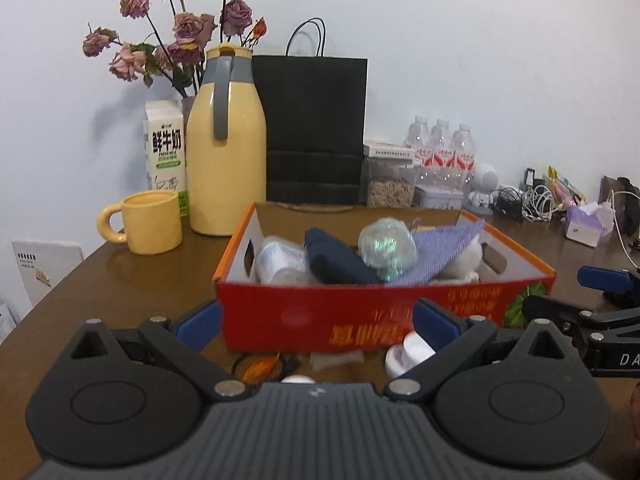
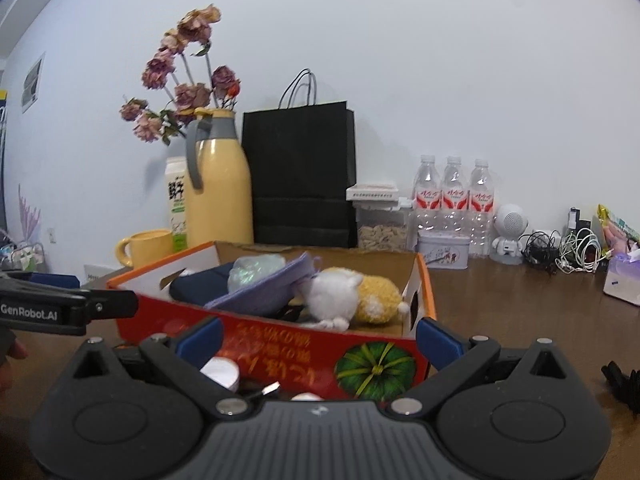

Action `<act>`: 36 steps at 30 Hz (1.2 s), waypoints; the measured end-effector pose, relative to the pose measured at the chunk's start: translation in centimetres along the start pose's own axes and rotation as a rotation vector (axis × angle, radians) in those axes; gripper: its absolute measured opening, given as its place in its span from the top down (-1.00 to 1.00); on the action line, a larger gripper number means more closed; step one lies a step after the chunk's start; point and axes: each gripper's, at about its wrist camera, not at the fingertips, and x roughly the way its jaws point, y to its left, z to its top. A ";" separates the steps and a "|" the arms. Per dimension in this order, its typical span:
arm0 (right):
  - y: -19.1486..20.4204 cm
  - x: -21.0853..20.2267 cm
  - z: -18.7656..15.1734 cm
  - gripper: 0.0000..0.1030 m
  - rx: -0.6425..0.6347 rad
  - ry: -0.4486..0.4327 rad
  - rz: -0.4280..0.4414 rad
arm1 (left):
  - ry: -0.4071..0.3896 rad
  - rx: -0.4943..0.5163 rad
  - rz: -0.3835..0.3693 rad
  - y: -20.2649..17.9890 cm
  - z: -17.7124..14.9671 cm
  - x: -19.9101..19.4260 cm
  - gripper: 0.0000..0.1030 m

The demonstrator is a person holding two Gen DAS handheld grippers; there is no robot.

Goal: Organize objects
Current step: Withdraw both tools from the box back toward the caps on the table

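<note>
A red and orange cardboard box [image 1: 304, 312] [image 2: 280, 344] stands on the brown table. It holds a navy pouch [image 1: 340, 258], a crinkled clear bag [image 1: 386, 248], a lilac cloth [image 1: 444, 248] [image 2: 264, 292], a plastic bottle [image 1: 280, 260] and a white and yellow plush toy [image 2: 352, 296]. My left gripper [image 1: 318, 324] hangs open just in front of the box, empty. Small white items [image 1: 408, 354] and an orange-black item [image 1: 260, 364] lie on the table below it. My right gripper [image 2: 318, 336] is open and empty before the box's near wall, above a white round item [image 2: 222, 372].
Behind the box stand a yellow jug [image 1: 226, 144], a yellow mug [image 1: 150, 222], a milk carton [image 1: 166, 150], dried roses [image 1: 176, 32], a black paper bag [image 1: 312, 128], a seed jar [image 1: 390, 184] and three water bottles [image 2: 454, 200]. Cables [image 2: 560, 248] and tissues [image 2: 622, 276] lie at right.
</note>
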 end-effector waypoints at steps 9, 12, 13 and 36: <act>2.1 -1.0 -1.6 -1.00 -0.026 0.091 0.031 | 0.063 0.012 0.034 2.2 -1.6 -1.7 -1.00; 2.6 -0.8 -2.0 -1.00 -0.038 0.120 0.023 | 0.098 0.007 0.038 2.9 -2.1 -1.4 -1.00; 2.7 -0.7 -2.1 -1.00 -0.041 0.129 0.019 | 0.110 0.002 0.039 3.1 -2.3 -1.3 -1.00; 5.1 5.9 -1.7 0.11 -0.134 0.319 0.060 | 0.157 -0.021 0.040 3.6 -3.7 0.1 -1.00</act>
